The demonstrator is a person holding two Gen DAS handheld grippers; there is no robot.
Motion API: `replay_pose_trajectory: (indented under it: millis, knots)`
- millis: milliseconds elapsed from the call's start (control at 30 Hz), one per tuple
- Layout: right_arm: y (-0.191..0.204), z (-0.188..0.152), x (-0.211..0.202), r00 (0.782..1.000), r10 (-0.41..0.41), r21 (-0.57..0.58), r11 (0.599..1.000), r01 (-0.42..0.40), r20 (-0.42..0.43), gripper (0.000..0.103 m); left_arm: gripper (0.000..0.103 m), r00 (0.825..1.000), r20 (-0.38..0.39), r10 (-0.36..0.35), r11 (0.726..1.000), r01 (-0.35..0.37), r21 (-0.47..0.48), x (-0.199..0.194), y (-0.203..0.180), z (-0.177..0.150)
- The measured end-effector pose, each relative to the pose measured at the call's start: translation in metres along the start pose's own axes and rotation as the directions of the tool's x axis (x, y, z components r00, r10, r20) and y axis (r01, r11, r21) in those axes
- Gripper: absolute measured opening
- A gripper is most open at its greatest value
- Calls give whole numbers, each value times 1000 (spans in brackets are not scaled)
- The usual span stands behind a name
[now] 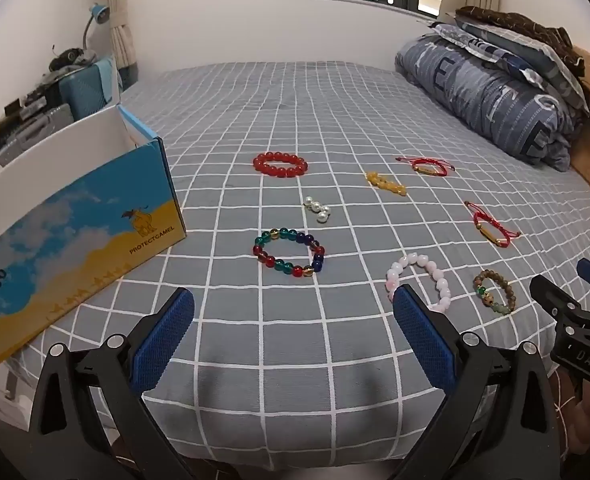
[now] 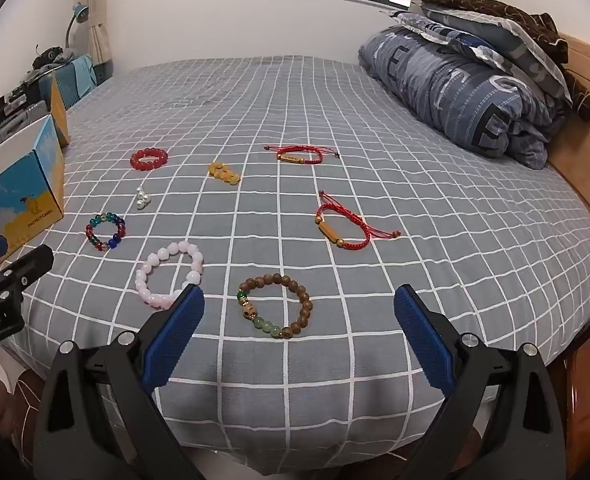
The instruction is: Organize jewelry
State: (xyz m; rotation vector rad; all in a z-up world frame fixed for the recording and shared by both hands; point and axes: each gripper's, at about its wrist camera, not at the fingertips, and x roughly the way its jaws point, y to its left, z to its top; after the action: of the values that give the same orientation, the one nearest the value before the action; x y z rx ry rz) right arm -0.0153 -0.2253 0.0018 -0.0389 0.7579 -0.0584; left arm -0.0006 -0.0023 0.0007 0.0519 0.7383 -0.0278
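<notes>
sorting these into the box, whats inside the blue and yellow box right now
The box stands open on the bed, but only a bare white inner wall shows. Its floor is hidden behind the front wall, so contents cannot be told.

Two wrist views from the bed's (image 1: 295,360) foot edge, angled downward, sharing its bracelets.
</notes>
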Motion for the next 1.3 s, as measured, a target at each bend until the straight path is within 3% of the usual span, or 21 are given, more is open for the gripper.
replay_pose_trajectory:
  millis: [233, 1300]
  knots:
    - [6, -3, 3, 1000, -7, -3, 1000, 7, -2, 92, 97, 999, -19, -31, 999, 30, -40, 0, 2, 3]
    - [2, 0, -2, 1000, 6, -3, 1000, -6, -5, 92, 97, 999, -37, -10, 999, 9, -33, 4, 2, -3]
